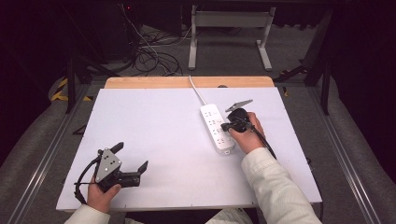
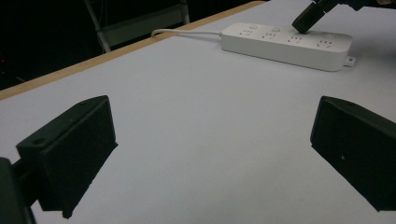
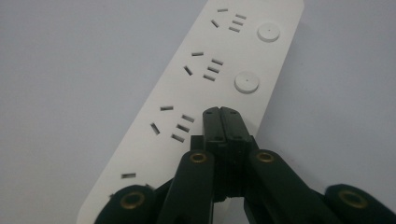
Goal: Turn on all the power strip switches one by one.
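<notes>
The white power strip point(image 1: 217, 127) is lying right of centre on the white worktop point(image 1: 154, 135), its cord point(image 1: 197, 91) trailing toward the far edge. The right tool point(image 3: 221, 112), jaws pressed together, is resting its tips on the strip beside a round button point(image 3: 246, 82). The left tool point(image 1: 131, 159), jaws spread wide apart and holding nothing, is sitting well apart near the front left corner.

Bright white surface, dark room around it

From the high view my surface point(image 1: 154, 140) is evenly lit from overhead and looks faintly bluish, while the floor and edges fall to near black; shadows under my grippers are soft and short; my left gripper view is dimmer and greyer, its jaws nearly featureless black; my right gripper view is sharp on the power strip point(image 3: 196, 93), with its lower corners and nearest parts blurred; all frames look slightly soft.
</notes>
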